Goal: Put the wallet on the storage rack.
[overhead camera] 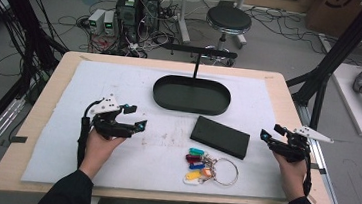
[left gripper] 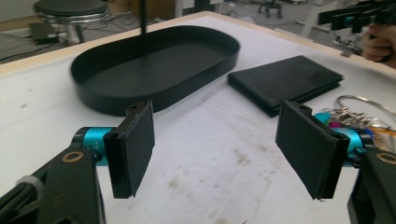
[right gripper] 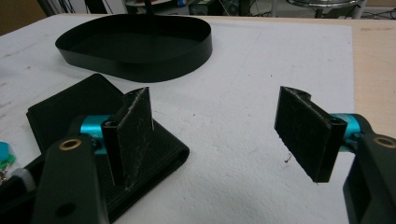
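A black oval tray [overhead camera: 191,95] with an upright post sits at the back middle of the white mat [overhead camera: 120,81]. In front of it and to the right lies a black wallet [overhead camera: 219,136], with a key ring of coloured tags [overhead camera: 203,165] just nearer. My left gripper [overhead camera: 136,117] hovers open at the left, empty, pointing toward the tray [left gripper: 159,70] and wallet [left gripper: 287,81]. My right gripper [overhead camera: 270,131] hovers open at the right edge of the mat, empty. Its left jaw overlaps the wallet [right gripper: 70,112] in its own view, and the tray [right gripper: 135,44] lies beyond.
The mat covers most of a wooden table [overhead camera: 41,119]. A round stool [overhead camera: 228,20], computer boxes [overhead camera: 138,7] and tangled cables stand on the floor behind. Black frame posts [overhead camera: 334,56] rise at both sides.
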A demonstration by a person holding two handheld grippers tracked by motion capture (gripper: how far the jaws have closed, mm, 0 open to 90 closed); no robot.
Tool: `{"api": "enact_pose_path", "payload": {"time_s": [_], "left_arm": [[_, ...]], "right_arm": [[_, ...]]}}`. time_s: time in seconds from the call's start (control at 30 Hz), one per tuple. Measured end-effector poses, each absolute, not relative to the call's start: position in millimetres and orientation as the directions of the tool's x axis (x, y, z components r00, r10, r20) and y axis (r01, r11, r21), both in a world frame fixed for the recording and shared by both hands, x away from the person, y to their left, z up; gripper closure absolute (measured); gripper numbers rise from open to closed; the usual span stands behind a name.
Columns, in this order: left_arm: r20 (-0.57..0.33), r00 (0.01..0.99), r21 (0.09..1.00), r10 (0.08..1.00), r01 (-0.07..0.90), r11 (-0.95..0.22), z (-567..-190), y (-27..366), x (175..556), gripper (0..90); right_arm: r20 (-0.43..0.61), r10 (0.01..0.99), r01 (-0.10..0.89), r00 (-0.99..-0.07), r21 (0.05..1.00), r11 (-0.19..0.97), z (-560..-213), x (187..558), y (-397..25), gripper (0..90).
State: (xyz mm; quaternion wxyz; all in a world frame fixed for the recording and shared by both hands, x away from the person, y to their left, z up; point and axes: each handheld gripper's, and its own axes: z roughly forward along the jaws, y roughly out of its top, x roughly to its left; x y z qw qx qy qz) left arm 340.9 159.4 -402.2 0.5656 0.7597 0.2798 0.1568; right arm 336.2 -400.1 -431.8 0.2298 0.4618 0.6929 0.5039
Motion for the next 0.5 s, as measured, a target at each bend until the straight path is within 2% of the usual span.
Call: {"api": "enact_pose_path", "payload": {"time_s": [0.2,0.5], "left_arm": [[-0.12,0.855,0.951,0.505,0.245,-0.189,-393.1,126.7,338.5,41.4],[-0.113,0.912,0.927,0.395,0.24,-0.289,-394.2,63.1,341.9,47.8]], "right_arm": [[0.142,0.877,0.401,-0.46,0.914,0.062,-431.3,336.8,-402.0,28.3],[0.136,0.88,0.399,-0.455,0.915,0.064,-431.0,338.8,-400.9,28.3]]}}
